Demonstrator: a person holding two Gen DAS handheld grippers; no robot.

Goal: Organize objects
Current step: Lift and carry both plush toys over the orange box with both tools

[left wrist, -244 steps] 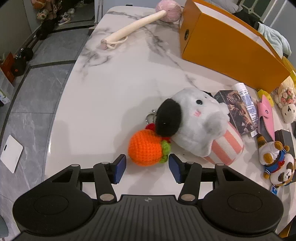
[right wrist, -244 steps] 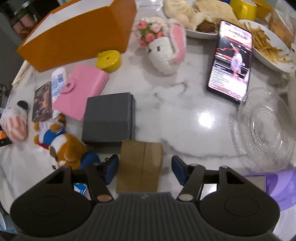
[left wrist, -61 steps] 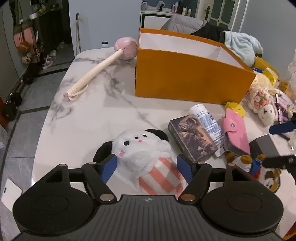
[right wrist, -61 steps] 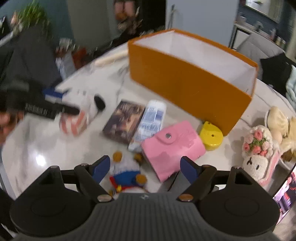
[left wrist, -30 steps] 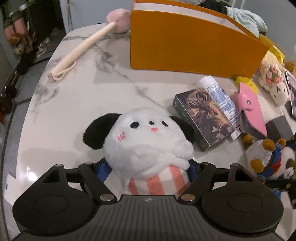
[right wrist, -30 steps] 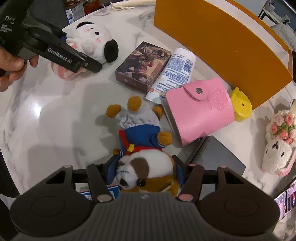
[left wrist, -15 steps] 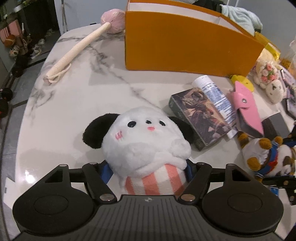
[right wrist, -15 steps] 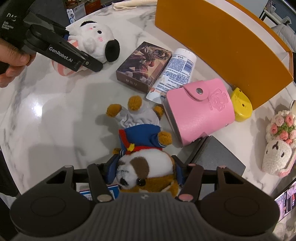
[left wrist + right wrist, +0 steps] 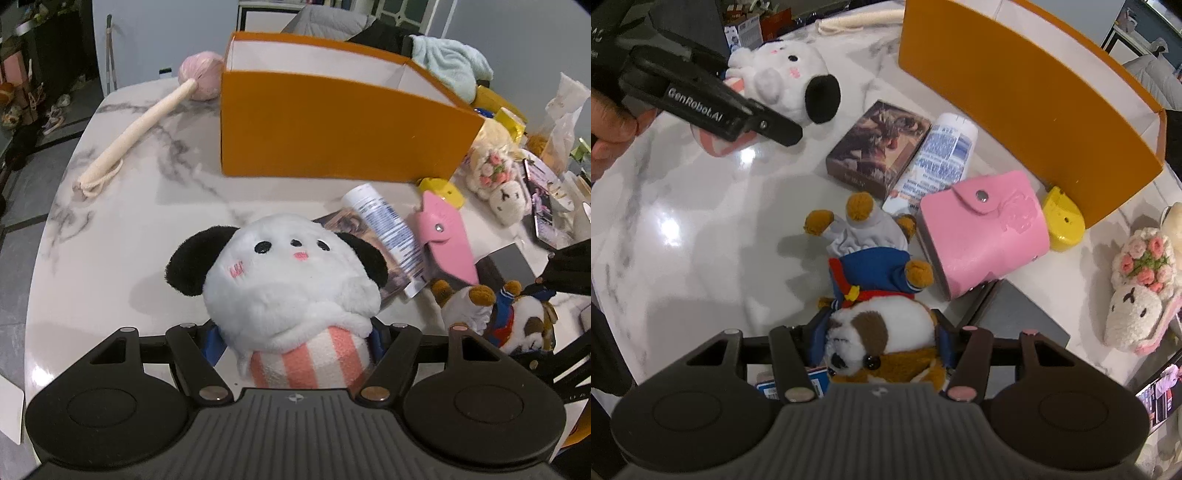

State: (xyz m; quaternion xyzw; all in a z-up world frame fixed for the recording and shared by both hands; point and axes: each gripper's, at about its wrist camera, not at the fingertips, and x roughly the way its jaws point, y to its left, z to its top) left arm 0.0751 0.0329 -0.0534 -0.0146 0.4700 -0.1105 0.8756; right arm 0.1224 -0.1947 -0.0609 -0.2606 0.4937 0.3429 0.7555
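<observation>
From the left wrist view, my left gripper [image 9: 293,338] is clamped on the striped lower body of the white plush dog [image 9: 291,291], whose big head bulges out above the fingers, facing up. The grip sits low on a soft, top-heavy toy, so I judge the head could flop sideways or the fabric could slide out of the pads once I swing it. The orange box [image 9: 332,144] stands open-topped at the far side of the marble table [image 9: 110,240], which I take to be the destination. Its near wall is tall, and a low carry would bump the toy against it. A white tube [image 9: 388,236] and a pink wallet [image 9: 445,243] lie between me and the box, easy to clip with a dangling ear.

From the right wrist view, my right gripper [image 9: 881,341] has its jaws closing on the head of the brown-and-white dog in a blue sailor top [image 9: 875,295], the pads already pressing its cheeks. The body and legs hang forward, touching the wallet and close to the card box [image 9: 877,144]. Lifting carelessly could drag those neighbours. My left gripper and the hand [image 9: 609,122] holding it are close by at upper left, so both arms heading for the box together risk a collision.
</observation>
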